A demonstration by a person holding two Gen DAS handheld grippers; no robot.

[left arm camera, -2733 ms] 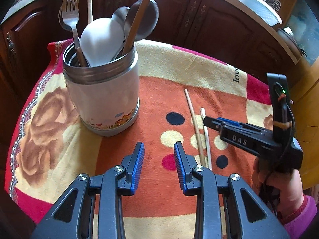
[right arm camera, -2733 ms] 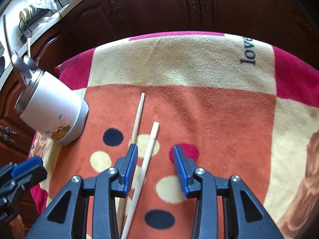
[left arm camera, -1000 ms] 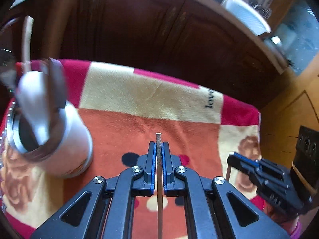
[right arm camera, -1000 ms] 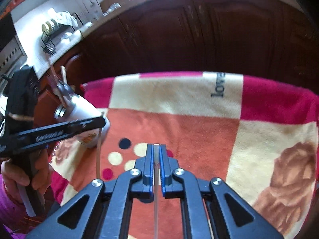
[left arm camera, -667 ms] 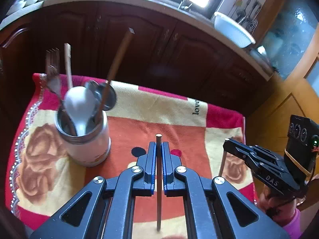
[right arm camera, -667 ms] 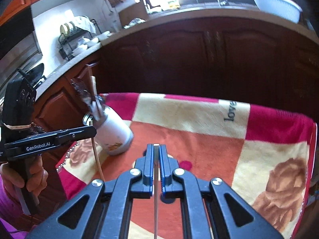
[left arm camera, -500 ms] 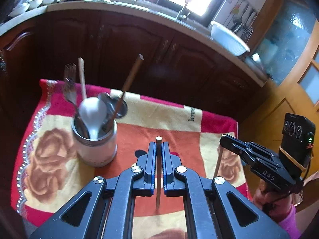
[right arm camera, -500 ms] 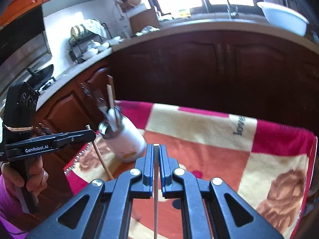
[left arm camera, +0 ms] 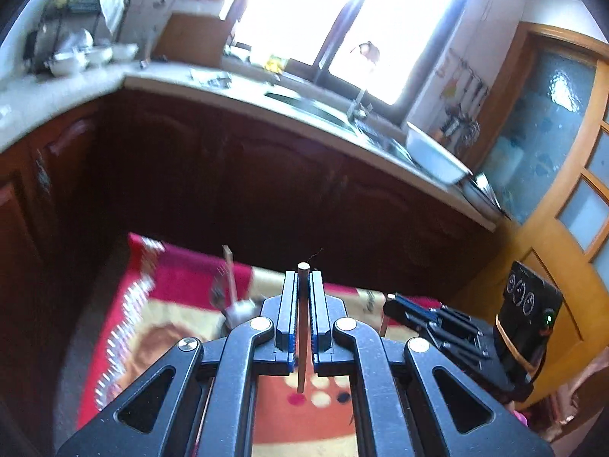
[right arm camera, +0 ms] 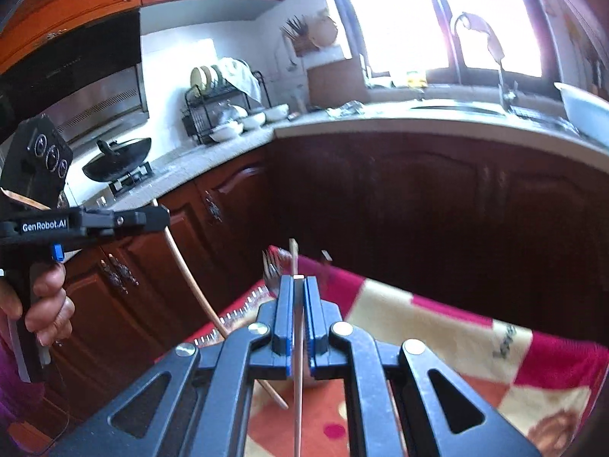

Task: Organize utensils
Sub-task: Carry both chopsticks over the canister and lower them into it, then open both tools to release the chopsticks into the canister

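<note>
I hold the left black two-finger gripper with blue pads (left arm camera: 303,306) clamped on one round pale wooden chopstick (left arm camera: 302,327), which runs lengthwise between the pads with its end projecting past the fingertips. I hold the right black two-finger gripper with blue pads (right arm camera: 298,314) pressed together on a second thin pale chopstick (right arm camera: 298,388) in the same manner. Both units are raised above the red, orange and cream patterned blanket (right arm camera: 449,346), and the fork tines (right arm camera: 271,268) of the utensil holder show just beyond the right fingertips, the holder body being hidden.
</note>
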